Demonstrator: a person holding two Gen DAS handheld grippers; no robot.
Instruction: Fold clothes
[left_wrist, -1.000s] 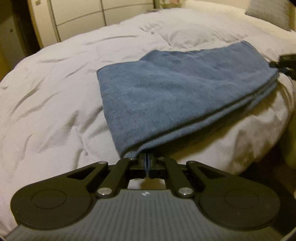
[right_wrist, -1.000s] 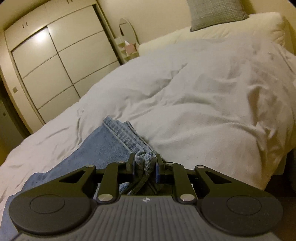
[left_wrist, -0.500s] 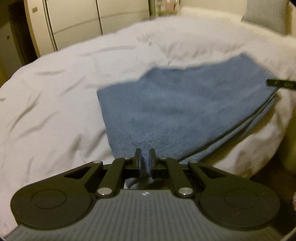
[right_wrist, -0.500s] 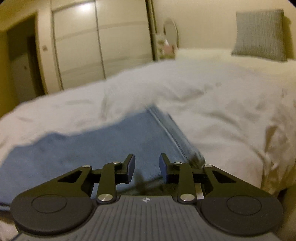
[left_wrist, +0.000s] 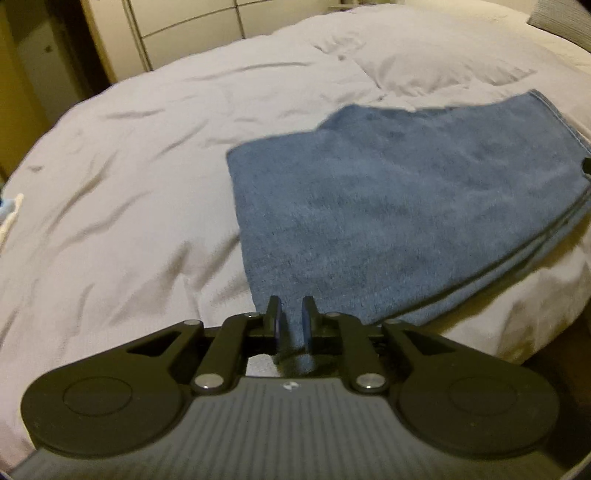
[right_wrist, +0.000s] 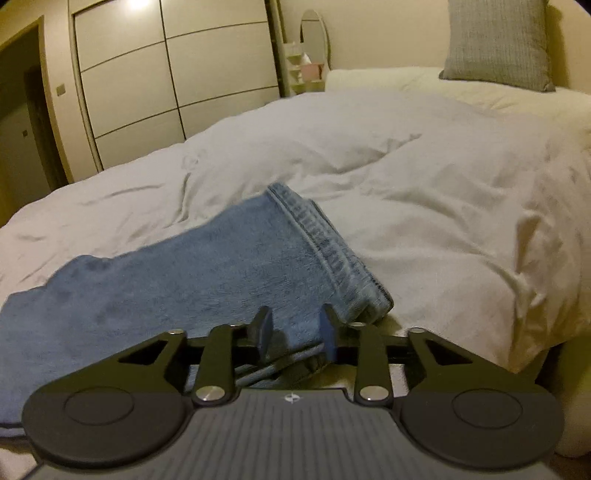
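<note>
A folded blue denim garment (left_wrist: 399, 206) lies flat on the white duvet (left_wrist: 129, 184), close to the bed's near edge. My left gripper (left_wrist: 291, 321) is open by a narrow gap at the garment's near left corner, and blue cloth shows in that gap. In the right wrist view the garment (right_wrist: 221, 266) shows its stitched hem (right_wrist: 325, 243) on the right side. My right gripper (right_wrist: 295, 325) is open wide just above the garment's near right corner, holding nothing. Stacked layer edges show below its fingers.
A white sliding wardrobe (right_wrist: 166, 74) stands beyond the bed on the left. A grey cushion (right_wrist: 495, 40) rests on a cream pillow at the head. A mirror and small shelves (right_wrist: 310, 48) stand by the wall. The bed's near edge (left_wrist: 498, 332) drops off right of my left gripper.
Both grippers have let go of the garment's corners and opened, the right one wide. The garment has settled flat on the duvet, and both cameras have risen slightly.
</note>
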